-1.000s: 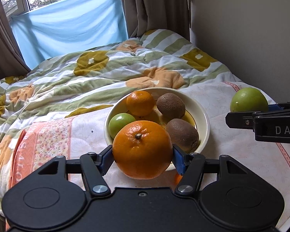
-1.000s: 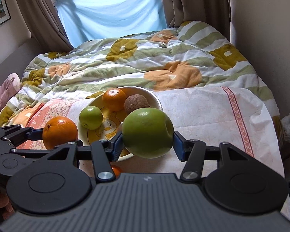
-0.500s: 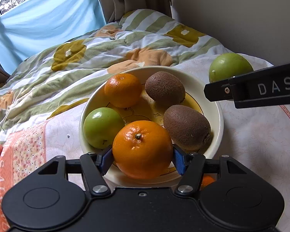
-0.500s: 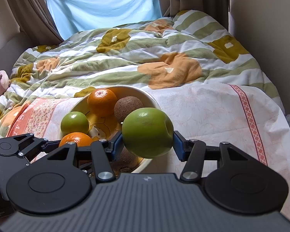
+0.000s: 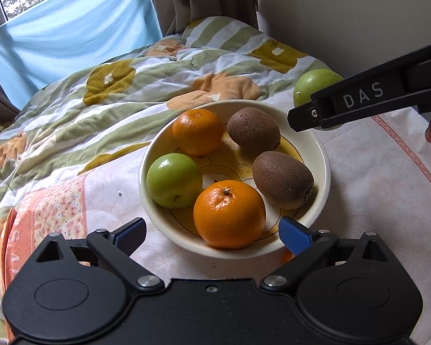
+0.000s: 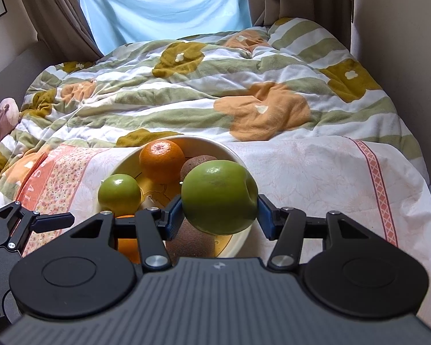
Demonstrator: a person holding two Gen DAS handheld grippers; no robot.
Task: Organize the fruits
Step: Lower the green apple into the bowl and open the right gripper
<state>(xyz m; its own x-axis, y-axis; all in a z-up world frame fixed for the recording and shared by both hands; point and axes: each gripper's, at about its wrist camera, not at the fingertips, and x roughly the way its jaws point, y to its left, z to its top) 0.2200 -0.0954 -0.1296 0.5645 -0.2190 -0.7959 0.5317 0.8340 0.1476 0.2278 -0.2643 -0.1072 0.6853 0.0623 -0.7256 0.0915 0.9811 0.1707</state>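
A cream bowl point(image 5: 323, 155) stands on the bed. It holds two oranges, two kiwis and a small green apple point(image 5: 173, 184). The near orange point(image 5: 229, 214) lies at the bowl's front. My left gripper point(image 5: 212, 233) is open just in front of the bowl, its blue pads wide apart on either side of that orange. My right gripper point(image 6: 219, 215) is shut on a large green apple point(image 6: 219, 197) and holds it above the bowl's right rim point(image 6: 238, 158). That apple also shows in the left wrist view point(image 5: 313, 86).
The bowl stands on a white and pink floral cloth point(image 5: 373, 178) over a striped flowered quilt point(image 6: 186, 92). A wall rises at the right. Curtains and a blue cloth point(image 6: 163, 5) cover the window at the back. A pink soft toy point(image 6: 1, 118) lies at the left.
My left gripper has opened and let go of the orange, which now rests in the bowl. My right gripper has moved the green apple closer over the bowl.
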